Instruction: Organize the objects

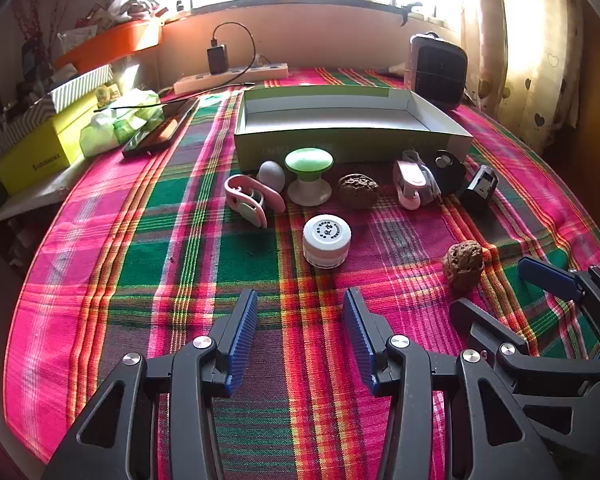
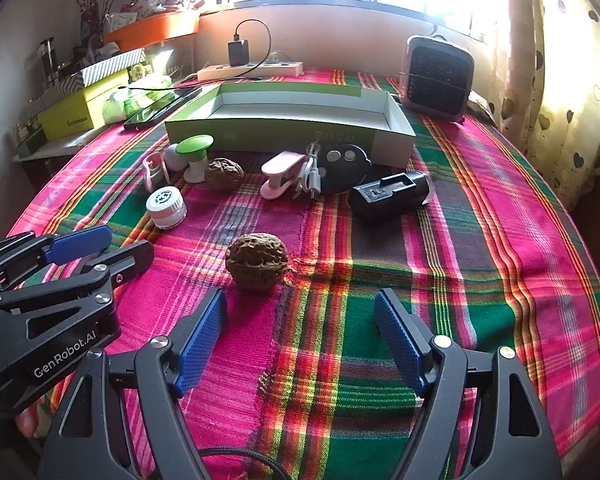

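Fingers on my right gripper (image 2: 300,336) spread wide, empty; left gripper (image 1: 302,334) likewise; walnut (image 2: 257,261) just ahead, mid-tablecloth (image 2: 500,240), looks light, rigid, bumpy; I'd pinch across its widest middle.

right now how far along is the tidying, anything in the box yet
Nothing looks done: the green box is empty. Both the left gripper and the right gripper are open and hold nothing. The near walnut, white jar, other walnut and the rest are on the cloth.
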Action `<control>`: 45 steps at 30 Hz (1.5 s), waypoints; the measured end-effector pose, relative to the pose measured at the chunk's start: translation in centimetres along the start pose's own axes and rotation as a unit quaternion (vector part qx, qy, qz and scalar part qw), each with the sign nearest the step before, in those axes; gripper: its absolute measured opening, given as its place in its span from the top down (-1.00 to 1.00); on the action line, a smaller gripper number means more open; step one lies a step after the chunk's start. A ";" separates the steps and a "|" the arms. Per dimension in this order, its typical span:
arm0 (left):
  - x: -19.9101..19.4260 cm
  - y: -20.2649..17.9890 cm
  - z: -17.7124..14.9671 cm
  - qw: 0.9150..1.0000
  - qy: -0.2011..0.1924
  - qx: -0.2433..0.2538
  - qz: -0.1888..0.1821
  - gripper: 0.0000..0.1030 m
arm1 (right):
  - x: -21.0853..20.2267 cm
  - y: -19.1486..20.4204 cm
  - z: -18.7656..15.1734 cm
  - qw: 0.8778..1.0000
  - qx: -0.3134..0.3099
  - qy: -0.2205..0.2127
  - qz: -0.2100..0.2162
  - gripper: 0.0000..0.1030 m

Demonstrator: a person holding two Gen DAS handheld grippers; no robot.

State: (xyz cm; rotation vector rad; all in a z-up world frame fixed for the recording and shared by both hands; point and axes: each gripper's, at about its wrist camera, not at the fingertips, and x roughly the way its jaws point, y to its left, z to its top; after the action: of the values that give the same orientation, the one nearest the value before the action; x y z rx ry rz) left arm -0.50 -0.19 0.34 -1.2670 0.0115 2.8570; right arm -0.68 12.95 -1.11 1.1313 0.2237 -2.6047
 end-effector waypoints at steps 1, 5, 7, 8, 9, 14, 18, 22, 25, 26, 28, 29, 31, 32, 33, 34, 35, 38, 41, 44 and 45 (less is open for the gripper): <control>0.0 0.1 0.1 1.000 0.000 -0.001 0.000 0.16 | 0.0 0.1 0.0 1.000 -0.003 -0.001 0.002 -0.48; 0.2 0.3 0.3 1.000 0.003 -0.003 0.003 0.16 | 0.3 0.2 0.1 1.000 -0.002 -0.001 0.008 -0.48; 0.2 0.3 0.4 1.000 0.003 -0.003 0.003 0.16 | 0.3 0.1 0.2 1.000 -0.001 -0.001 0.009 -0.48; 0.2 0.3 0.4 1.000 0.003 -0.002 0.003 0.16 | 0.3 0.1 0.2 1.000 0.000 -0.001 0.010 -0.48; 0.3 0.4 0.5 1.000 0.002 -0.003 0.003 0.16 | 0.4 0.1 0.2 1.000 0.000 0.000 0.011 -0.48; 0.3 0.8 0.8 1.000 -0.003 -0.007 -0.002 0.16 | 0.4 0.2 0.5 1.000 0.001 -0.006 0.017 -0.48; 0.4 1.5 1.2 1.000 -0.006 -0.017 -0.006 0.16 | 0.6 0.2 1.1 1.000 0.000 -0.010 0.019 -0.48; 0.5 1.9 1.4 1.000 -0.008 -0.018 -0.022 0.16 | 0.8 0.5 1.7 1.000 -0.006 -0.012 0.017 -0.48; 0.7 2.0 1.6 0.999 -0.006 -0.022 -0.045 0.16 | 1.1 0.5 1.9 1.000 -0.007 -0.010 0.017 -0.41; 0.7 2.0 1.7 0.998 -0.005 -0.022 -0.055 0.16 | 1.2 0.5 1.9 1.000 -0.006 -0.008 0.018 -0.36; 0.7 1.7 1.9 0.998 -0.007 -0.016 -0.063 0.16 | 1.4 0.4 1.9 1.000 -0.006 -0.006 0.020 -0.31; 0.8 1.5 2.0 0.998 -0.008 -0.011 -0.065 0.16 | 1.4 0.5 1.9 1.000 -0.005 -0.006 0.020 -0.31; 0.9 1.3 2.2 0.997 -0.009 -0.009 -0.074 0.16 | 1.5 0.4 1.9 1.000 -0.005 -0.005 0.020 -0.28; 1.1 1.3 2.3 0.997 -0.006 -0.010 -0.080 0.16 | 1.5 0.4 1.9 1.000 -0.006 -0.004 0.019 -0.22; 1.3 1.2 2.4 0.997 -0.002 -0.011 -0.081 0.16 | 1.5 0.4 2.0 1.000 -0.006 -0.004 0.020 -0.18; 1.5 1.1 2.5 0.997 0.000 -0.011 -0.080 0.16 | 1.5 0.3 2.0 1.000 -0.007 -0.003 0.020 -0.17; 1.7 1.0 2.6 0.997 0.003 -0.010 -0.078 0.16 | 1.5 0.2 2.0 1.000 -0.007 -0.002 0.020 -0.16; 2.0 0.7 2.6 0.997 0.008 -0.002 -0.073 0.16 | 1.5 0.1 2.0 1.000 -0.007 -0.002 0.019 -0.08; 2.2 0.5 2.9 0.998 0.008 0.002 -0.065 0.16 | 1.7 0.0 2.1 1.000 -0.007 0.001 0.022 0.08; 2.5 0.4 3.1 0.998 0.011 0.007 -0.057 0.16 | 1.7 -0.1 2.1 1.000 -0.006 0.000 0.025 0.10; 2.6 0.3 3.1 0.998 0.011 0.009 -0.057 0.17 | 1.8 -0.1 2.1 1.000 -0.006 0.000 0.025 0.12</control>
State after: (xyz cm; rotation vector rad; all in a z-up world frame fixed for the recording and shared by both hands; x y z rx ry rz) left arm -4.53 -0.43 0.52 -1.2543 -0.0345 2.7413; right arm -3.31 12.12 -0.95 1.1189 0.2078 -2.5553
